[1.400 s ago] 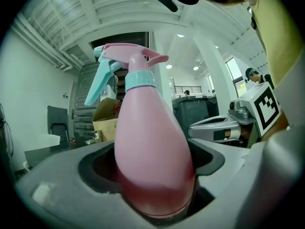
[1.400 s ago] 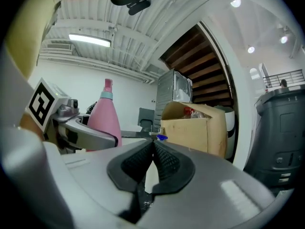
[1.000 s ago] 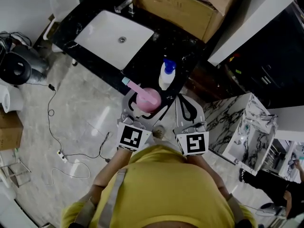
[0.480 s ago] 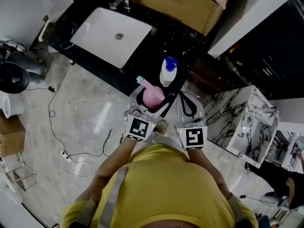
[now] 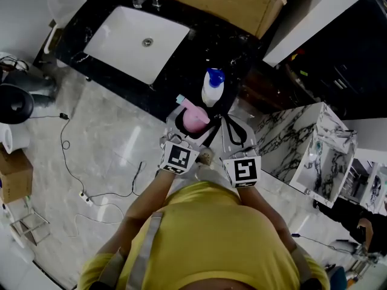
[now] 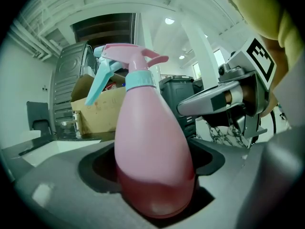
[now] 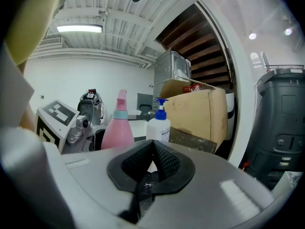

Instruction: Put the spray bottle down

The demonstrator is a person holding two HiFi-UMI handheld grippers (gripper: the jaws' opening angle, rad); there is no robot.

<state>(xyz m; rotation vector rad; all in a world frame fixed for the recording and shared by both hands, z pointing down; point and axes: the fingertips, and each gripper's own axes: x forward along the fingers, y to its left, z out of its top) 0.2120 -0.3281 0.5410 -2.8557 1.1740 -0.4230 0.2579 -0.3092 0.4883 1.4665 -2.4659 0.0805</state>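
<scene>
Two square-code markers [image 5: 179, 157] top left gripper [image 5: 192, 121] and right gripper [image 5: 230, 123].

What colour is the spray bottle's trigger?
Light blue. The spray bottle trigger shows best in the left gripper view.

Black counter [image 5: 233, 50]: white sink [image 5: 136, 44] set in; pump bottle [image 5: 211, 92], cardboard box [image 5: 230, 2] standing on it.
</scene>
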